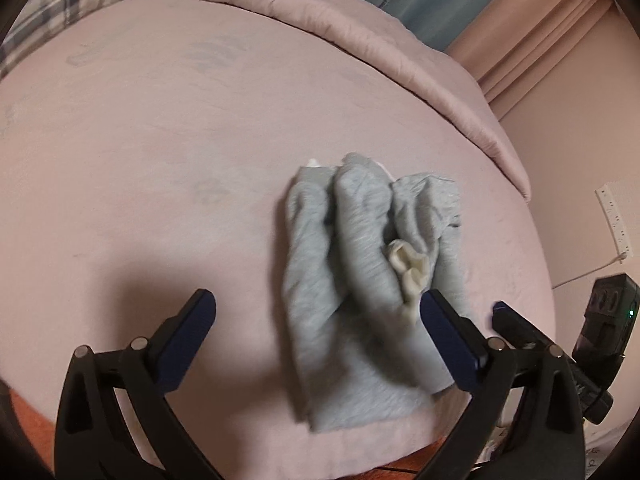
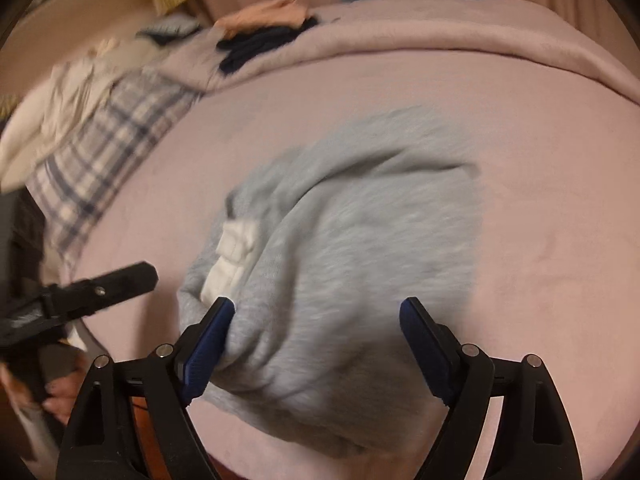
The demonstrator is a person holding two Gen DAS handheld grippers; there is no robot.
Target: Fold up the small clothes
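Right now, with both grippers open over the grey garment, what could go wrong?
1. The grey garment lies bunched in loose ridges, not flat, so it may slump open.
2. A white piece pokes out of the folds and could slip free.
3. The right gripper straddles the garment's near edge, with one finger close against the cloth; pulling away could snag it.

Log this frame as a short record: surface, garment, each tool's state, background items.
surface: pink bed sheet
garment: grey garment, bunched, white lining showing, lying on the sheet
left tool: open, holding nothing
right tool: open, garment between the fingers, not pinched
background: plaid pillow, dark clothes on the pink blanket
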